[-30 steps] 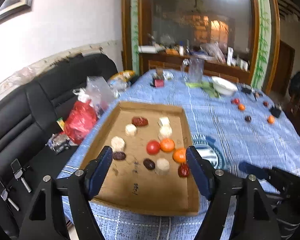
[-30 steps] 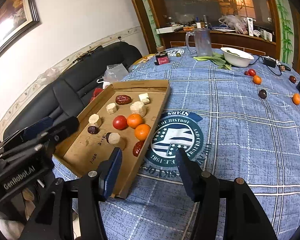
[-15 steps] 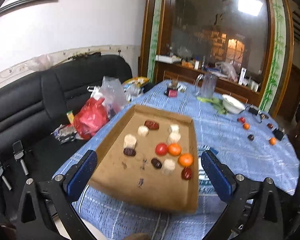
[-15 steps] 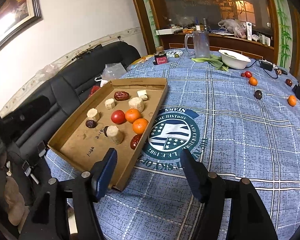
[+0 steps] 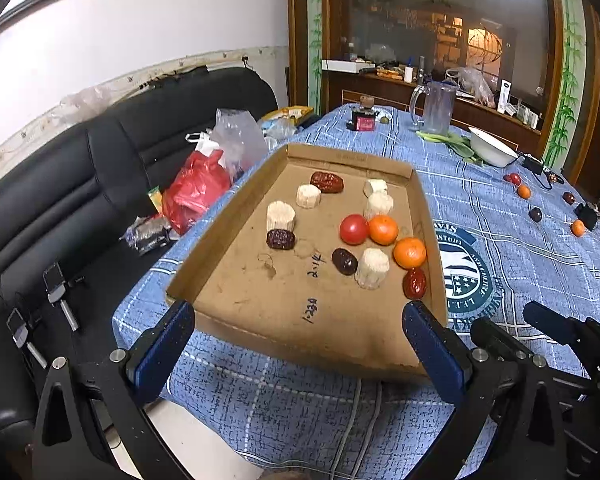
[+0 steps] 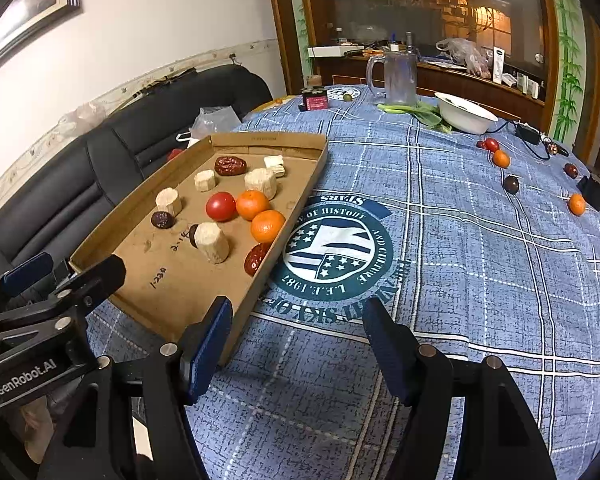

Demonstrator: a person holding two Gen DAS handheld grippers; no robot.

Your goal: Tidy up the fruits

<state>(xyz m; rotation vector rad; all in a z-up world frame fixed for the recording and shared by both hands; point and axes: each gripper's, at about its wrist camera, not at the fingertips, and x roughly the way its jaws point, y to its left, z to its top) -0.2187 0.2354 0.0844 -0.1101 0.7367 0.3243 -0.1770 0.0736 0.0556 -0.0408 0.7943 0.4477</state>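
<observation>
From the left wrist camera: the left gripper (image 5: 298, 334) stands spread to its full width at the near edge of the cardboard tray (image 5: 228, 216), its blue pads on either side of that edge but pressing on nothing. In the tray lie a tomato (image 5: 353, 229), two mandarins (image 5: 396, 242), several dark red dates (image 5: 327, 182) and pale cut chunks (image 5: 281, 216), mixed together with no visible grouping. More small fruit (image 5: 524, 191) lies loose on the far right of the blue checked tablecloth (image 5: 500, 280).

From the right wrist camera: the right gripper (image 6: 296, 344) hangs partly open and empty over the cloth, just beside the tray's near corner (image 6: 236, 344), its jaws roughly steady. The stray fruits (image 6: 501, 159) sit well apart from the tray, beyond the printed emblem (image 6: 336, 248) and near a white bowl (image 6: 466, 114).

By the look of it, the sorting is part done at most: much fruit is gathered in the tray, but the loose pieces remain to be collected and neither gripper has hold of anything.
</observation>
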